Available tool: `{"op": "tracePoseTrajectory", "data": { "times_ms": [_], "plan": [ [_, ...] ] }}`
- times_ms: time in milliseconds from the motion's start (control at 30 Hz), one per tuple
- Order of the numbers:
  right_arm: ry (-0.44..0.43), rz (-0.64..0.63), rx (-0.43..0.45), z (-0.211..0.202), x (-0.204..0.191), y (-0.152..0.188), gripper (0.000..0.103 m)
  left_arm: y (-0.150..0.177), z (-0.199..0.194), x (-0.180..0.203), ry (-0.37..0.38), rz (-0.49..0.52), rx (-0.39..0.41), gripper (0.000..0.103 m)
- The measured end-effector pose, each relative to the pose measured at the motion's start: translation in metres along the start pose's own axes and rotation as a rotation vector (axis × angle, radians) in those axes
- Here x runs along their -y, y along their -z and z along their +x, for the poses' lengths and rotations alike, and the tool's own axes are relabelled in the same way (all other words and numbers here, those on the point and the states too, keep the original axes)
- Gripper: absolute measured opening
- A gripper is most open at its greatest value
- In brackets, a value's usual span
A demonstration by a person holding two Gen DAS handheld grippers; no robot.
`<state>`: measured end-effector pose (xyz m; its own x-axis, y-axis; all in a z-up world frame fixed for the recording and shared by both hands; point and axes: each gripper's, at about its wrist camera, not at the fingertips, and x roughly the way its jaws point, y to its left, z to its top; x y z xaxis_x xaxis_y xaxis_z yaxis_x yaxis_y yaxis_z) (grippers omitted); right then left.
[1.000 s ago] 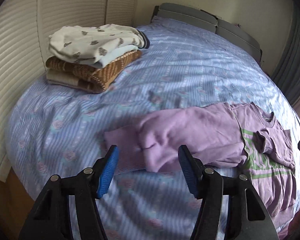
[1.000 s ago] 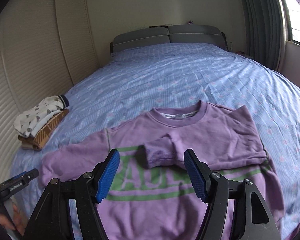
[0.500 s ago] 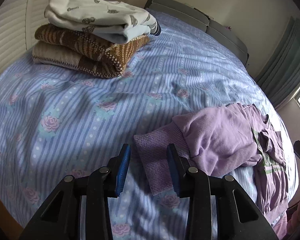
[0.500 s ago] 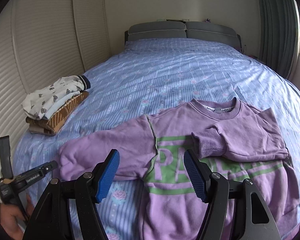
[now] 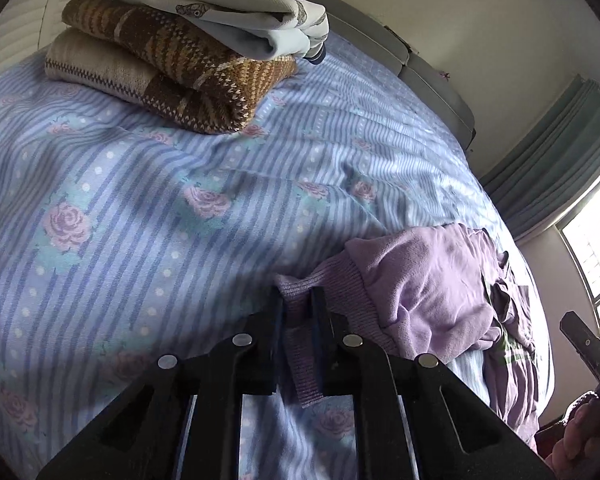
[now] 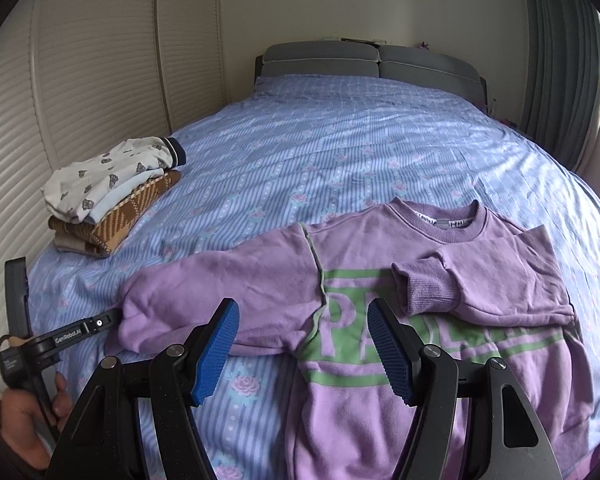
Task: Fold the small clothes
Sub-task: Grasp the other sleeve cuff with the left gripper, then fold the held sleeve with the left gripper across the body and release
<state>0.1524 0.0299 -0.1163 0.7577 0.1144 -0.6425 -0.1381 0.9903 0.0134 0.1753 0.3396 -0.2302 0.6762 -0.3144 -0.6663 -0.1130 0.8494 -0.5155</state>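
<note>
Over by the shuttered wardrobe, at about ten o'clock from where the right gripper looks, a small pile is already done: a white printed top (image 6: 112, 180) folded on a brown patterned knit (image 6: 120, 220), both squared up on the blue striped bedspread (image 6: 340, 148). That part of the job looks finished.

The purple sweatshirt (image 6: 380, 300) is the one in hand, lying face up near the foot of the bed with its green lettering showing. One sleeve (image 6: 440, 284), at two o'clock from the right gripper, is already folded across the chest. The other sleeve (image 6: 220, 296) reaches out toward nine o'clock, and the left gripper (image 5: 298, 312) has its jaws pinched tight on that sleeve's ribbed cuff (image 5: 300, 336). The right gripper (image 6: 302, 348) hangs above the shirt's front, jaws standing well apart with nothing between them.

I'd say this shirt is about a third folded: the second sleeve needs bringing in, then the body doubling over, then a place on the pile.
</note>
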Motion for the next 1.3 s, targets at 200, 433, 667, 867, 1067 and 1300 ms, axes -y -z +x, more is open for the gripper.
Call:
{"op": "tracePoseTrajectory", "data": {
  "times_ms": [200, 433, 667, 867, 1067, 1300],
  "plan": [
    [-0.006, 0.029, 0.016, -0.009, 0.016, 0.0, 0.067, -0.006, -0.035, 0.023, -0.034, 0.031, 0.043, 0.008],
    [-0.021, 0.105, 0.041, -0.024, 0.053, -0.004, 0.067, -0.019, -0.083, 0.091, -0.126, 0.123, 0.077, 0.007],
    [0.003, 0.219, 0.084, -0.044, 0.119, -0.009, 0.067, -0.029, -0.102, 0.193, -0.049, 0.215, 0.085, 0.007],
    [0.049, 0.354, 0.118, -0.059, 0.198, -0.006, 0.067, -0.03, -0.072, 0.289, 0.016, 0.328, 0.057, 0.007],
    [0.113, 0.471, 0.13, -0.07, 0.272, 0.007, 0.067, -0.017, -0.029, 0.388, 0.077, 0.443, 0.023, 0.006],
    [0.192, 0.527, 0.133, -0.078, 0.332, 0.017, 0.067, 0.01, 0.045, 0.474, 0.134, 0.523, -0.061, 0.006]
  ]
}}
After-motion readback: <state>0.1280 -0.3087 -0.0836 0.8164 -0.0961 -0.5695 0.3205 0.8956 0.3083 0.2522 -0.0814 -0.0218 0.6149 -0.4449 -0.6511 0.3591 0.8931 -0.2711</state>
